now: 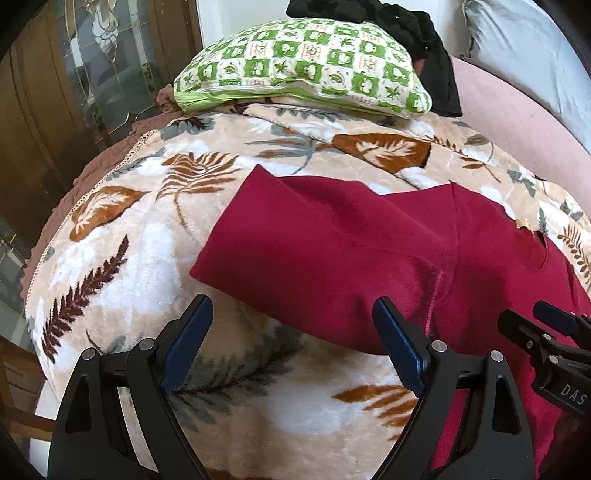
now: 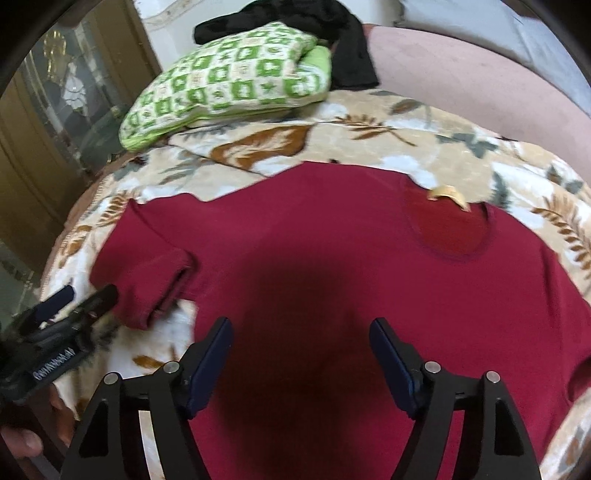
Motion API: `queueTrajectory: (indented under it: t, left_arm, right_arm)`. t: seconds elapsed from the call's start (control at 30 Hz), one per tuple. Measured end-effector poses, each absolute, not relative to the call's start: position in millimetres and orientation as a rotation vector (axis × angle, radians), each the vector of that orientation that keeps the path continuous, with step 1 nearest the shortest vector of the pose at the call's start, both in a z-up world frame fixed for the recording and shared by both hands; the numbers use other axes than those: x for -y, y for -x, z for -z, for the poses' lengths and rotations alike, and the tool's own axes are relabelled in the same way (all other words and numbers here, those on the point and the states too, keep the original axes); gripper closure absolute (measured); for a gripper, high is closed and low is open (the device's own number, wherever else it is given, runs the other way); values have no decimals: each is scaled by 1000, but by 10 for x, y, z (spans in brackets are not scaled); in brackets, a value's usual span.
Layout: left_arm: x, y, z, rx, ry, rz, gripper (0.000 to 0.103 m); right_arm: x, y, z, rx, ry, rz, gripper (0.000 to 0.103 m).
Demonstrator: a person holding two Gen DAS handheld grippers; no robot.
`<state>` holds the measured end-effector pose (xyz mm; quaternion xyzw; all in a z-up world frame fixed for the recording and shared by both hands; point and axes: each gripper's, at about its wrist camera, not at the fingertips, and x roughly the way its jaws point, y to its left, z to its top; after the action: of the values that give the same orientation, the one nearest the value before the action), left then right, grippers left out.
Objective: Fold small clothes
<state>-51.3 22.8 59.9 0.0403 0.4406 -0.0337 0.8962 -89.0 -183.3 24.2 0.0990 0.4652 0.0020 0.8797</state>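
A dark red short-sleeved shirt (image 1: 332, 240) (image 2: 332, 240) lies spread flat on a leaf-patterned blanket (image 1: 147, 258) (image 2: 369, 147). Its neckline (image 2: 450, 229) with a pale tag faces away from me. In the right wrist view its left sleeve (image 2: 147, 266) lies doubled over near the shirt's side. My left gripper (image 1: 293, 308) is open over the sleeve's near edge, with nothing between its pads. It also shows at the left edge of the right wrist view as the left gripper (image 2: 74, 299). My right gripper (image 2: 301, 326) (image 1: 546, 325) is open over the shirt's body and holds no cloth.
A green checked pillow (image 1: 303, 66) (image 2: 229, 81) lies at the far end of the blanket, with a black garment (image 1: 406, 29) (image 2: 332, 37) behind it. Pink upholstery (image 2: 461, 66) and a grey cushion (image 1: 524, 48) are at the far right. A glass-fronted cabinet (image 1: 92, 74) stands left. A hand (image 2: 22, 439) holds the left gripper.
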Motion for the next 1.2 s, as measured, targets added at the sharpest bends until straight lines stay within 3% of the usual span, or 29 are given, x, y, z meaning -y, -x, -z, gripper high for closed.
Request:
queueTrajectory:
  t: [0.87,1.2]
  left_arm:
    - [-220,427,-554,-922,-80,80,14]
    - [-486,341,-605,-907,-92,37,14]
  right_arm:
    - [1850,782,-227,-978,-228,45,28]
    - [1410,529,-196,-969,-252,-143,32]
